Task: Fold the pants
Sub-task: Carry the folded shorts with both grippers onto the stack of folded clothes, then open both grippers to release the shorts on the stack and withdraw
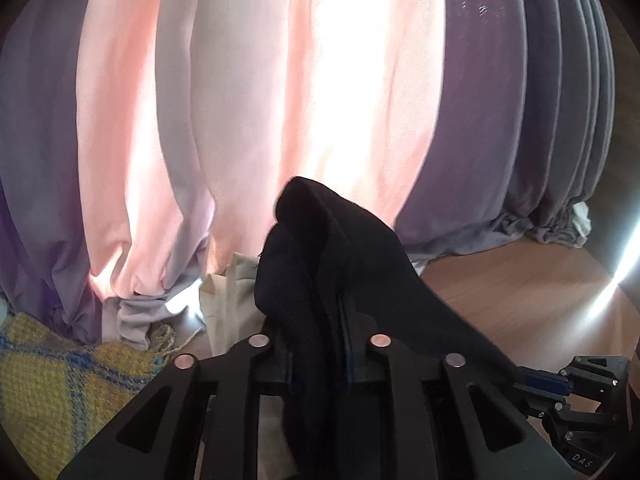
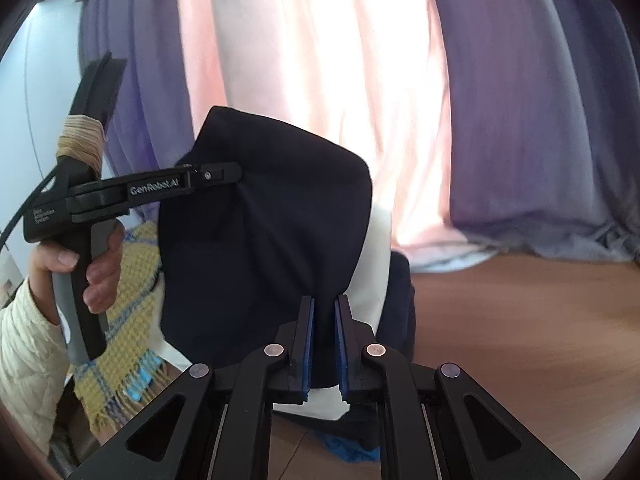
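Fabric of the dark navy cloth pants [image 2: 264, 240] hangs lifted above the brown wooden floor [image 2: 520, 320], pinched by the right gripper [image 2: 324, 344] and, farther off, by the left gripper [image 2: 236, 172]. Both grips look tight; I judge that lowering the two held edges level and together, short of the pink and purple curtains [image 2: 360, 80], keeps the fold square.

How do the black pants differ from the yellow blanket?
The pants are plain black; the blanket is yellow with blue checks and a fringe. The pants hang lifted, pinched by the left claw and right claw; the blanket lies low, in neither claw. Both are soft cloth.
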Motion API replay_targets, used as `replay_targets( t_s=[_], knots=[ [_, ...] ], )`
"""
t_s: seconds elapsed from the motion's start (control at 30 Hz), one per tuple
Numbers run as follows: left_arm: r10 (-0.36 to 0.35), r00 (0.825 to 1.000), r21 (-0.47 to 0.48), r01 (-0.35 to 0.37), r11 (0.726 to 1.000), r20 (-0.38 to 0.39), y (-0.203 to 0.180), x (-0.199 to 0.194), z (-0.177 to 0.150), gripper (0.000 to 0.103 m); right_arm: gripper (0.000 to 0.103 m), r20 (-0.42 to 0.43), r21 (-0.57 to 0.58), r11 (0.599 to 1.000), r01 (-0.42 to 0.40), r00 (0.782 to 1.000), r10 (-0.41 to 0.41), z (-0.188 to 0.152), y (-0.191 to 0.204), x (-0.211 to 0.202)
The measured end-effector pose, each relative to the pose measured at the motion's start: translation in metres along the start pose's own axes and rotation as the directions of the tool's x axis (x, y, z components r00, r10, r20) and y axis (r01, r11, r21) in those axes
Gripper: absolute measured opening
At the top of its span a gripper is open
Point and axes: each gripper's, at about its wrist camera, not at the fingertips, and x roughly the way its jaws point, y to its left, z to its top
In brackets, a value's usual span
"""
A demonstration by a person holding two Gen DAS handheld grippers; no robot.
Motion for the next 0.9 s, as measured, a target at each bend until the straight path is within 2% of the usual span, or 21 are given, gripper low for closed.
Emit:
replay_targets(
  t_s=[0.03, 0.07, 0.1, 0.13, 0.23, 0.3, 0.47, 0.73, 0.8, 0.9],
  knots=[
    [0.014, 1.0, 0.003, -0.014, 1.0, -0.001, 0.001, 0.002, 0.0, 0.03, 0.014, -0.017, -0.002, 1.0, 0.008, 1.0, -0.008, -0.001, -0.001, 0.005],
    [0.042, 0.999, 0.008, -0.042, 0.999, -0.001, 0.004, 0.005, 0.001, 0.035, 0.021, -0.029, -0.002, 1.0, 0.015, 0.999, -0.015, -0.001, -0.002, 0.009],
    [0.062, 0.998, 0.01, -0.062, 0.998, 0.003, 0.006, 0.006, 0.001, 0.043, 0.033, -0.041, 0.003, 1.0, 0.026, 0.999, -0.026, -0.001, -0.005, 0.013],
    [0.077, 0.997, 0.015, -0.077, 0.997, 0.006, 0.009, 0.006, 0.001, 0.046, 0.037, -0.051, 0.011, 0.999, 0.041, 0.998, -0.04, -0.001, -0.006, 0.016],
    [0.122, 0.993, 0.049, -0.122, 0.991, 0.0, 0.013, 0.007, -0.001, 0.054, 0.039, -0.079, 0.018, 0.996, 0.087, 0.993, -0.085, -0.002, -0.009, 0.023],
    [0.167, 0.986, 0.083, -0.168, 0.982, 0.009, 0.01, 0.004, -0.002, 0.056, 0.039, -0.088, 0.026, 0.996, 0.086, 0.993, -0.084, -0.003, -0.01, 0.024],
    [0.255, 0.967, 0.113, -0.256, 0.96, 0.025, 0.007, -0.009, -0.002, 0.061, 0.039, -0.038, 0.015, 0.995, 0.094, 0.995, -0.094, -0.001, -0.006, 0.011],
    [0.203, 0.978, 0.027, -0.204, 0.978, 0.056, 0.008, -0.057, -0.015, 0.06, 0.039, 0.012, 0.017, 0.999, 0.052, 0.999, -0.052, 0.001, -0.002, -0.01],
    [0.176, 0.983, 0.005, -0.176, 0.984, 0.057, 0.008, -0.069, -0.025, 0.06, 0.039, 0.016, 0.014, 0.999, 0.051, 0.999, -0.051, 0.001, -0.002, -0.013],
    [0.175, 0.983, -0.014, -0.174, 0.985, 0.049, 0.005, -0.084, -0.042, 0.06, 0.039, 0.025, 0.004, 0.999, 0.036, 0.999, -0.036, 0.0, 0.002, -0.021]
  ],
)
